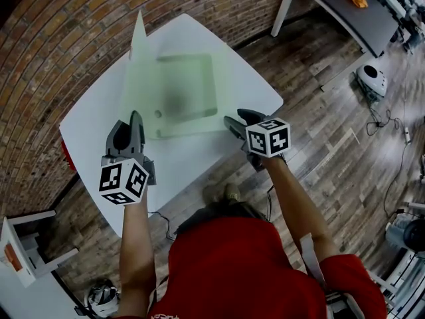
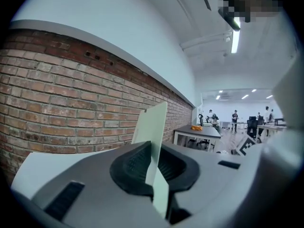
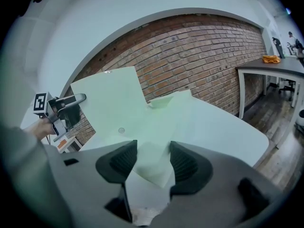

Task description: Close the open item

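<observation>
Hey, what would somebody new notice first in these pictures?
A pale green folder lies open on the white table by the brick wall, its flap standing up. The left gripper pinches that flap's edge; the right gripper sits open at the folder's near corner.

A pale green, translucent plastic folder (image 1: 182, 95) is laid open on the white table (image 1: 86, 128). Its base sheet is spread flat, while its left cover flap (image 1: 137, 42) is raised upright, seen edge-on from above.
</observation>
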Demonstrator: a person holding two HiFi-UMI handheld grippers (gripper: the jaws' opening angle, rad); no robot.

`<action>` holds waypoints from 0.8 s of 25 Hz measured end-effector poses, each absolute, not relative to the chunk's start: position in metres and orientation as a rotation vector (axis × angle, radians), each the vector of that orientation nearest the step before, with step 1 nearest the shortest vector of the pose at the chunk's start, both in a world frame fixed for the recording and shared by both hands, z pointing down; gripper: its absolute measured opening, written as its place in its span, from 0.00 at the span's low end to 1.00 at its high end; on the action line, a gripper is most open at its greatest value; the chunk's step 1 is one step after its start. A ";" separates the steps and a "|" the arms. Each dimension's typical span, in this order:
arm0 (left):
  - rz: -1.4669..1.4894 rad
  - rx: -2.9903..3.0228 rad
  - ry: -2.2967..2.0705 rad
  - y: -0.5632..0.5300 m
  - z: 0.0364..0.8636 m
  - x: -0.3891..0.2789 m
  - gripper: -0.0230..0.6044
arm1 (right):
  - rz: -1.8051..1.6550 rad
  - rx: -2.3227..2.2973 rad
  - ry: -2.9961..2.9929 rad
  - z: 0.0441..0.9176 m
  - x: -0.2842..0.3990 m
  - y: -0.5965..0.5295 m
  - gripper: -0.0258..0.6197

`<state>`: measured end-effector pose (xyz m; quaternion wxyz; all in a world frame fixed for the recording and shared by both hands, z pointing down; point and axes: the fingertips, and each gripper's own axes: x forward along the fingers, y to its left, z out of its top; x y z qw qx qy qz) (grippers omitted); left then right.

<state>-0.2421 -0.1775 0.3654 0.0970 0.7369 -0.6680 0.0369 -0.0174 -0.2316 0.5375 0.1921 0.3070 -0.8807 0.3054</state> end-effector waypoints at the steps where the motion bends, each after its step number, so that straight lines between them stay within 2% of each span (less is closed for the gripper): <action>1: 0.128 2.198 -1.971 -0.179 0.365 -0.236 0.09 | 0.856 0.860 -2.474 0.537 -0.017 -0.232 0.39; 20: 0.638 2.498 -1.742 -0.198 0.392 -0.123 0.09 | 0.859 0.838 -2.496 0.537 -0.020 -0.232 0.39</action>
